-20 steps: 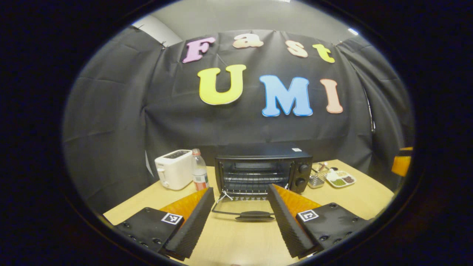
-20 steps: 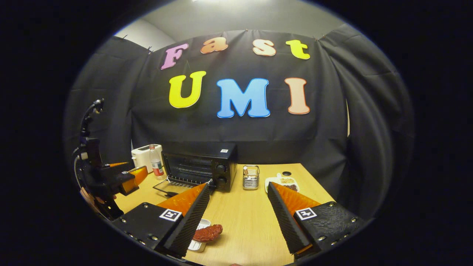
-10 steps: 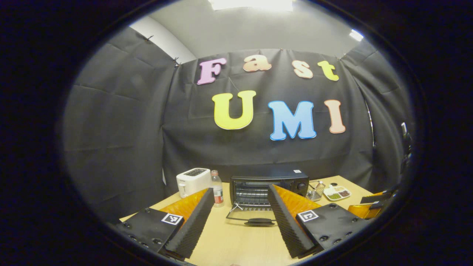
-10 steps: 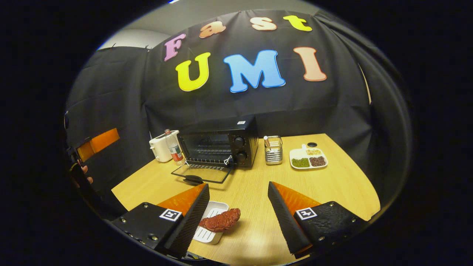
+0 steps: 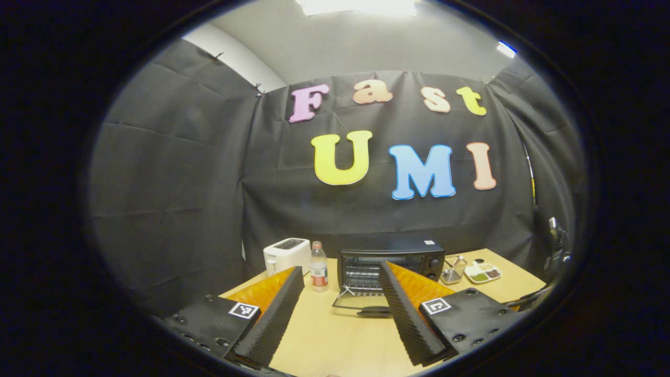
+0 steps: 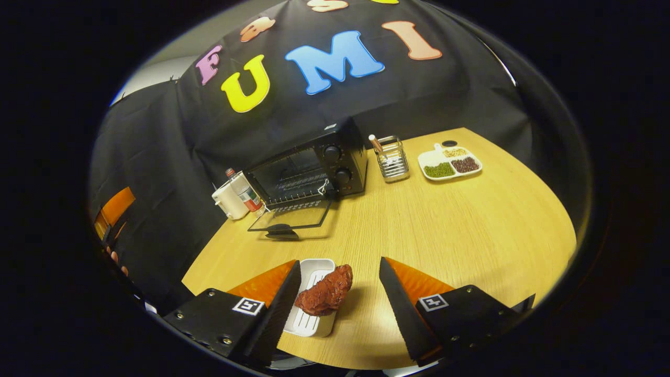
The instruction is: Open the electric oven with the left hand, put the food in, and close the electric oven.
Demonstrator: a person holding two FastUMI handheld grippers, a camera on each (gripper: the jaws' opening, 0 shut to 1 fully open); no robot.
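Landmark: black electric toaster oven (image 6: 309, 170) at the back of the light wood desk (image 6: 450, 225).

- Left of oven: white toaster (image 5: 286, 254) and clear plastic bottle with red label (image 5: 317, 273), just beside it and not in the loading path.
- Oven: glass door with black handle (image 6: 289, 222) folded down flat onto the desk in front, wire rack exposed. Opening step looks done.
- Left claw (image 5: 340, 314): spread, empty, held well in front of the oven and off the door. Probably parked there to leave access free.
- Right claw (image 6: 340, 309): spread, holding nothing, straddling the reddish-brown chunk of meat (image 6: 325, 297) on the small white ribbed tray (image 6: 313, 303), well in front of the oven. Looks lined up for the pick.
- Right of oven: wire utensil holder (image 6: 391, 157), then white divided plate of beans (image 6: 449, 162). Not involved.
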